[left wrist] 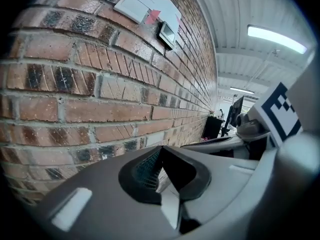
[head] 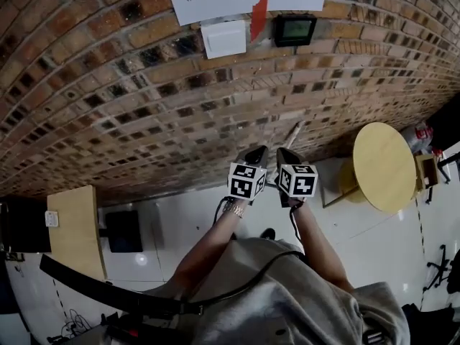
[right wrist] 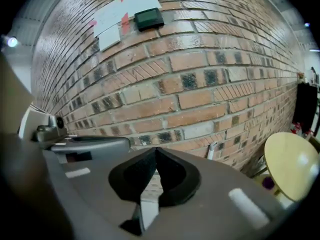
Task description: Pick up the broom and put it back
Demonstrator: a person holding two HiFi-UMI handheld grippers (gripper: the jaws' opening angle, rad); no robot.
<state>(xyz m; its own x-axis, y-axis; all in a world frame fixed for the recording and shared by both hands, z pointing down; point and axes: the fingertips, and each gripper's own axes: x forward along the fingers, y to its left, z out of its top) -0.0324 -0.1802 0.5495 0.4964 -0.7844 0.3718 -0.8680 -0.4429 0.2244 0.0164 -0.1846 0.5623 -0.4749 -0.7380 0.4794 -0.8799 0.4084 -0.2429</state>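
Only the pale broom handle [head: 295,131] shows, against the brick wall [head: 180,99], with left gripper [head: 259,150] and right gripper [head: 282,152] fingers together.

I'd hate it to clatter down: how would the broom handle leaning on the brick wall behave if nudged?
The broom handle looks thin and straight, so probably stiff and light. It seems only propped against the brick wall, so a sideways nudge would likely make it slide and fall.

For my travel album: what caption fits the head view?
A person's left claw and right claw, both shut, face a brick wall where a broom handle leans, round table alongside.
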